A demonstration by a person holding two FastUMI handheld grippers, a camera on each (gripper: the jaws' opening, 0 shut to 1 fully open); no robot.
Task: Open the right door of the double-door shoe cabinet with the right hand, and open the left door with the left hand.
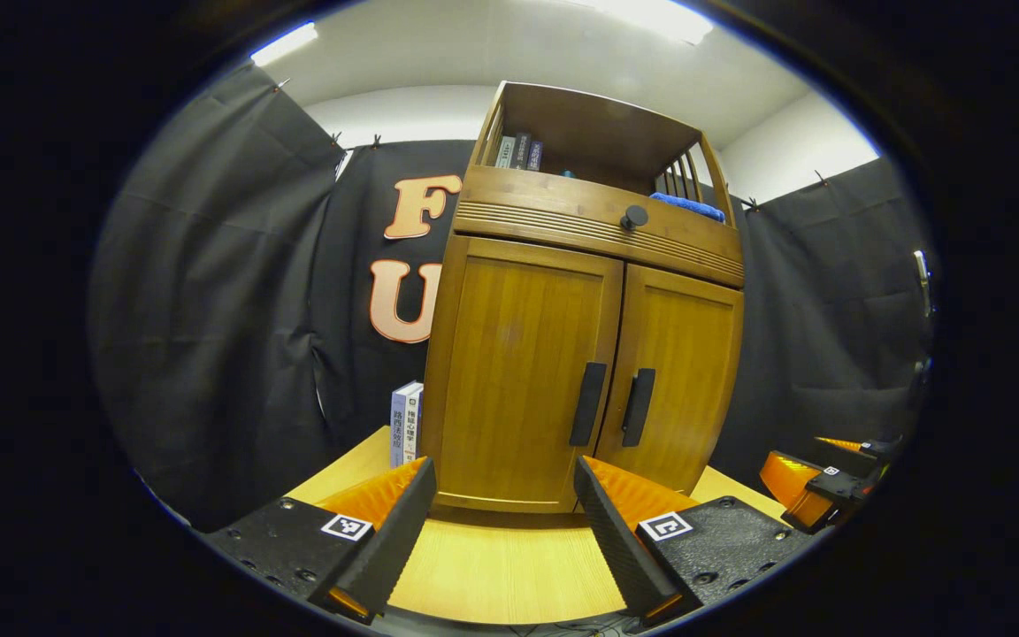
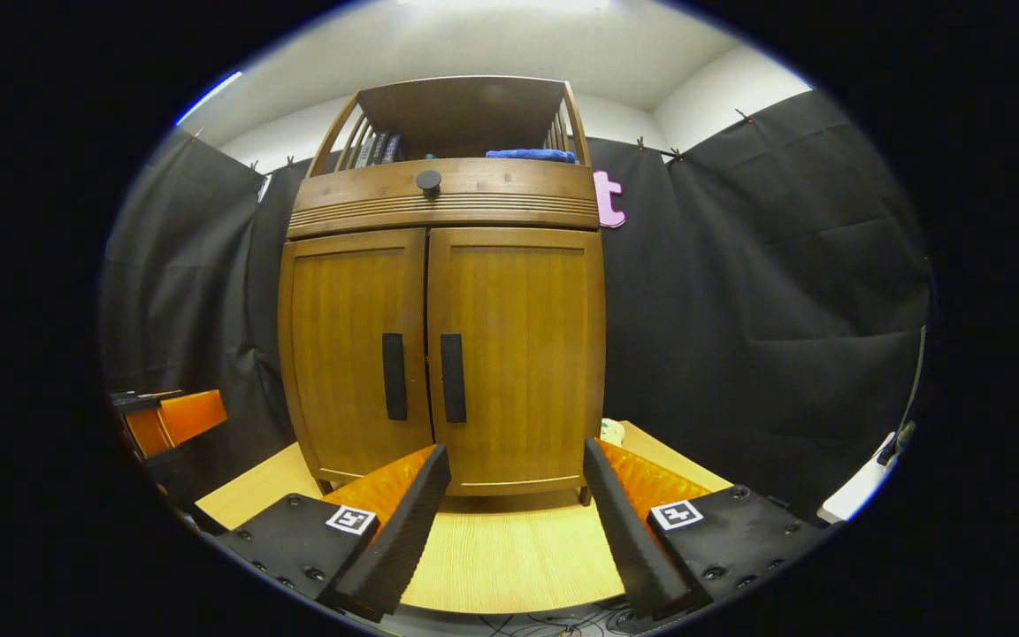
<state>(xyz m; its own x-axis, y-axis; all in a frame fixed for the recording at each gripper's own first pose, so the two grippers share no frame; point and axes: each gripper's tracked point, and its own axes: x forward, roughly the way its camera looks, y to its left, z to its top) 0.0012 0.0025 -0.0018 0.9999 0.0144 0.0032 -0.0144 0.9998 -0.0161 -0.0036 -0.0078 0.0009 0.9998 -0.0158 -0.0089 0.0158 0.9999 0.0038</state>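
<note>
On the pale wooden table (image 2: pixel 509 557), black cloth hanging behind, stands the shoe cabinet (image 2: pixel 443 292), upright and tall, its front facing both tongs. Left door (image 1: pixel 518 372) and right door (image 2: pixel 518 354) are closed, handles vertical beside the centre seam. Left gripper (image 1: pixel 505 531) and right gripper (image 2: pixel 514 531) hover before the cabinet, released, jaws spread, well apart from it.

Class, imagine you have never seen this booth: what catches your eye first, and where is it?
The tall brown wooden shoe cabinet stands centre on the pale wooden tabletop, both doors shut, two black vertical handles side by side at the middle seam. A blue cloth lies in its open top shelf. The open right gripper waits low in front.
</note>
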